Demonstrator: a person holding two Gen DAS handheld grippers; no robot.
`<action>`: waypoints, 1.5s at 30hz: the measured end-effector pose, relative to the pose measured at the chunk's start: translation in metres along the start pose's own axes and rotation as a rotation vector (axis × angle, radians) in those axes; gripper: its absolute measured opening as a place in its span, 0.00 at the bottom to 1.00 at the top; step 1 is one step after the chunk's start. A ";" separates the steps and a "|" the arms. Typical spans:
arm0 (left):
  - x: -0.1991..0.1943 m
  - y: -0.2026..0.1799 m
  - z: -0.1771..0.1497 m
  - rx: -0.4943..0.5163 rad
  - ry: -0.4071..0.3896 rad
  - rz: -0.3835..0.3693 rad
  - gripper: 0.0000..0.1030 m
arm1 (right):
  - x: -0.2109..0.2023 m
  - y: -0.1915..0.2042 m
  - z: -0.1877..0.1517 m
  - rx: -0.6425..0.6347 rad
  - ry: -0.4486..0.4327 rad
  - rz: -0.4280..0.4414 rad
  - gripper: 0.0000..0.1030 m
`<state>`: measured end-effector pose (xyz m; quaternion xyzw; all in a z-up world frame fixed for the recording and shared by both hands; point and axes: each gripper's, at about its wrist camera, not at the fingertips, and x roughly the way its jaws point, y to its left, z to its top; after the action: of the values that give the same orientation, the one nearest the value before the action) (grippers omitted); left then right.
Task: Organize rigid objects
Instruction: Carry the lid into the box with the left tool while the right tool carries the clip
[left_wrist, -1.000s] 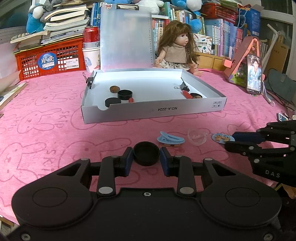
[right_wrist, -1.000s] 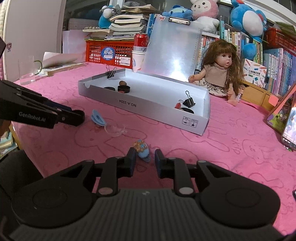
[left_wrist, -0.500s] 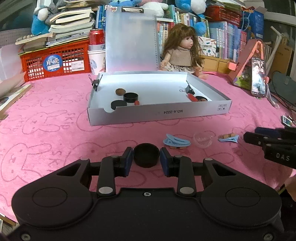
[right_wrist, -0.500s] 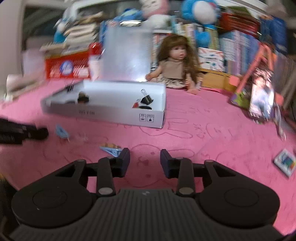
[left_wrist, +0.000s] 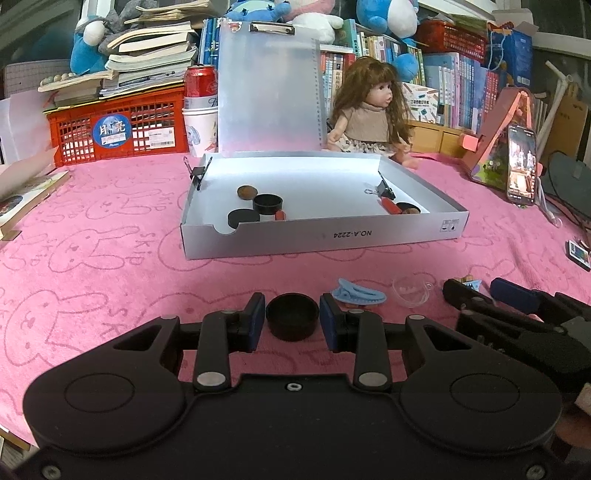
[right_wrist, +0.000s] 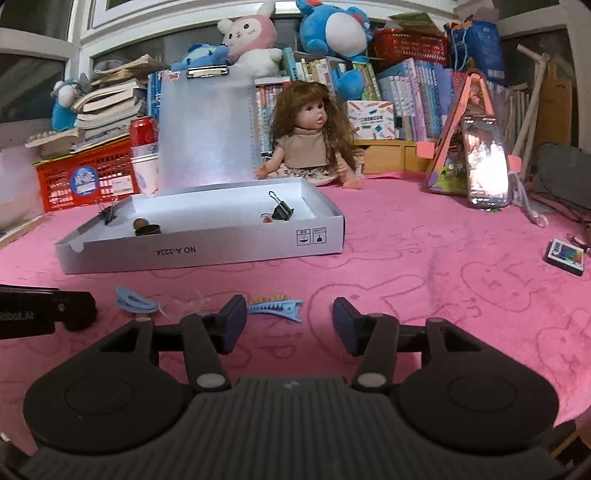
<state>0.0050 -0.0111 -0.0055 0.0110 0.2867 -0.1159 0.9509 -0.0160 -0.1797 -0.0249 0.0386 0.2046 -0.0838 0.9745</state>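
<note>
A pink towel with rabbit outlines covers the surface in front of me. On it, ahead of both my hands, sits a shallow white box with its lid standing upright behind it; inside lie black caps, a brown disc and black binder clips. A long-haired doll sits behind the box. My left gripper has its fingers clamped on a round black cap near the towel's front edge. My right gripper has its fingers apart and opening, with nothing between them. Just past its left finger lies a blue toothed hair clip, flat on the towel. Beside that lie a small clear dish and a pale blue hair claw.
</note>
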 end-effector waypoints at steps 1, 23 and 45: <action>0.000 0.000 0.000 0.000 0.000 0.002 0.30 | 0.001 0.003 0.000 -0.010 -0.004 -0.010 0.66; 0.010 -0.010 -0.010 0.045 -0.025 0.051 0.30 | 0.006 0.015 -0.003 -0.031 -0.036 0.009 0.41; 0.007 -0.006 0.027 0.013 -0.026 0.022 0.30 | 0.005 -0.008 0.033 -0.024 -0.036 0.102 0.41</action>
<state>0.0243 -0.0205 0.0132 0.0187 0.2734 -0.1075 0.9557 0.0001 -0.1922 0.0027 0.0360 0.1856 -0.0324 0.9814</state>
